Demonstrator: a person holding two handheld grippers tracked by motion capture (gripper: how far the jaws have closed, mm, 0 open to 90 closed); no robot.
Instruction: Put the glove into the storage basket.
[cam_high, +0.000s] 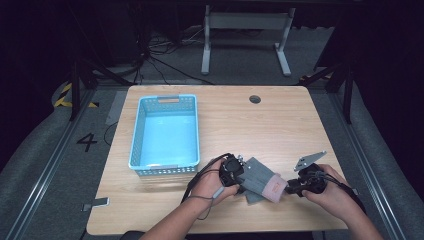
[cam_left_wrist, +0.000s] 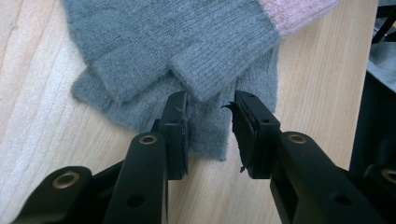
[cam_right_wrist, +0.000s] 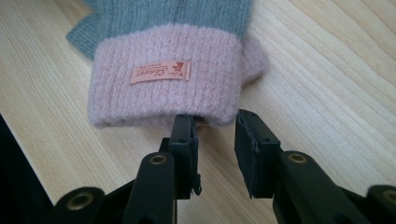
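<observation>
A pair of grey gloves (cam_high: 259, 179) with pink cuffs (cam_right_wrist: 166, 74) lies stacked on the tabletop (cam_high: 280, 125) between the two grippers. The left gripper (cam_left_wrist: 210, 123) has its fingers parted astride a grey fingertip edge without pinching it. The right gripper (cam_right_wrist: 215, 135) has its fingers parted at the cuff's rim, one finger just touching it.

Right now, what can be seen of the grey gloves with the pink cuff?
The gloves are fuzzy grey knit with a ribbed pink cuff bearing a small orange label. They lie flat and stacked on the wooden table, right of the blue basket. The left gripper straddles the grey fingertip end; the right gripper is at the cuff's edge, jaws apart.
</observation>
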